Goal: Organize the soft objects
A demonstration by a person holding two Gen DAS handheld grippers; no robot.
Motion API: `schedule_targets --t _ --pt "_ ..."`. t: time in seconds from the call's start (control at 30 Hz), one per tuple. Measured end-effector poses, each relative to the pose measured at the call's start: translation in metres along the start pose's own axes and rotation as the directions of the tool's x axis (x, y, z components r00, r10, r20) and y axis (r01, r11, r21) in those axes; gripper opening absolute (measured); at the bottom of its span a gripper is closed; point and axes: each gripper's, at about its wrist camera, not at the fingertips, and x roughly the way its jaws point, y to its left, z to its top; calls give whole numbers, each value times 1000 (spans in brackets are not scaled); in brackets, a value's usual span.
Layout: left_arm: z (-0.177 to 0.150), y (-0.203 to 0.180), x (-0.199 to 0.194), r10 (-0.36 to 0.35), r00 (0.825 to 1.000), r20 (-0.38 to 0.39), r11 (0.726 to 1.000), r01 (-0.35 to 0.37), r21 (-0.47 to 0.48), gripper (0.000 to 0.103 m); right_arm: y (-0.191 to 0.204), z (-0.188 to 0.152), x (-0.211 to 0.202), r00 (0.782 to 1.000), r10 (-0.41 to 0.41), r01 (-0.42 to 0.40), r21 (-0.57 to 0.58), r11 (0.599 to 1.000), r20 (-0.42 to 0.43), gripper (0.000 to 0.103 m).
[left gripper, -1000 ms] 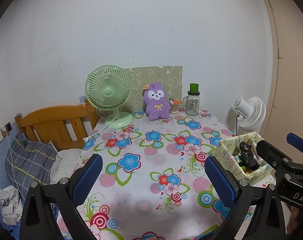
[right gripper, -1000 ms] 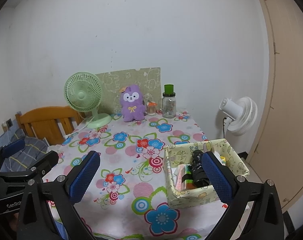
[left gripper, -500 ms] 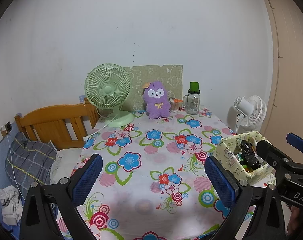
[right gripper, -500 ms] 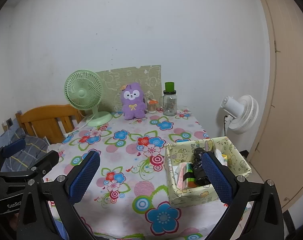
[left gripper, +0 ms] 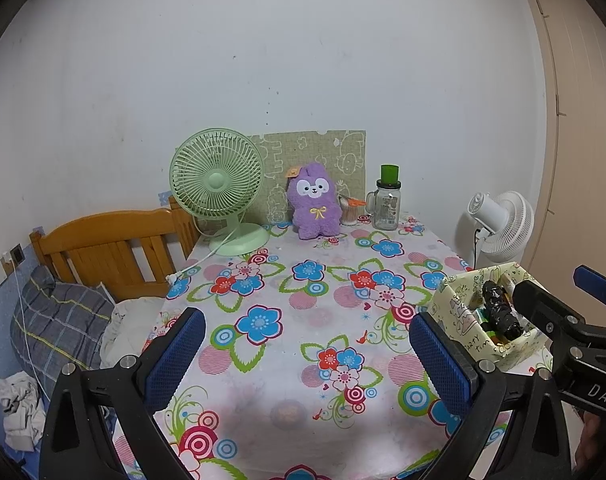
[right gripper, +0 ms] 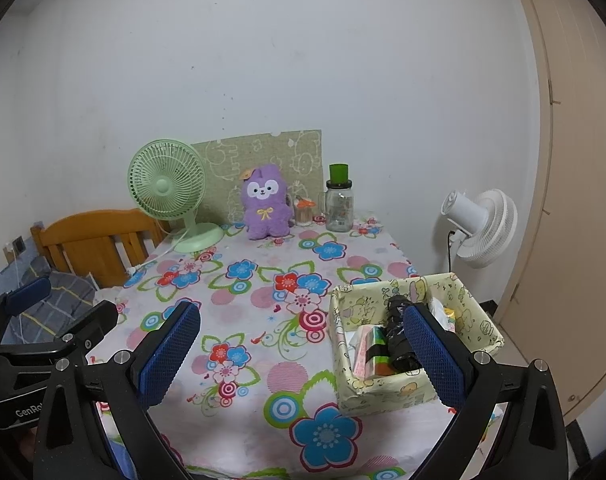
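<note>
A purple plush bunny (left gripper: 314,205) (right gripper: 266,202) sits upright at the far end of the flowered table, against a green patterned board. A cream patterned fabric box (left gripper: 463,312) (right gripper: 475,312) at the table's right front holds a black bundle (right gripper: 399,336) and a few colourful packets. My left gripper (left gripper: 307,356) hangs open over the near table edge, with nothing between its fingers. My right gripper (right gripper: 303,352) is open too, its right finger in front of the box. Both stay far from the plush.
A green desk fan (left gripper: 219,184) stands left of the plush, its cord trailing off the table. A glass jar with a green lid (left gripper: 386,200) and a small cup (left gripper: 349,211) stand to its right. A white fan (left gripper: 499,228), a wooden headboard (left gripper: 115,240) and bedding (left gripper: 55,320) flank the table.
Both grippers have pulled back and risen slightly, so the table and box appear a little farther away. Nothing on the table has moved.
</note>
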Motion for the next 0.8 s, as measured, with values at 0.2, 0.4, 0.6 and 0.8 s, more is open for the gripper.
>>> schedule_targets --t 0.2,0.4,0.6,0.8 --pt "0 1 0 -2 1000 1 1000 2 -1 103 2 1 -1 1000 -9 9 -14 1000 14 103" --pt "-2 0 3 1 1000 1 1000 -1 -3 103 3 1 0 1000 -9 9 -19 1000 13 103" --pt "-6 -2 5 6 1000 7 1000 -6 -25 103 4 -1 1 1000 -14 14 -44 999 8 103" --pt "-6 -1 6 9 1000 7 999 -9 -36 103 4 -1 3 1000 -11 11 -45 999 5 103"
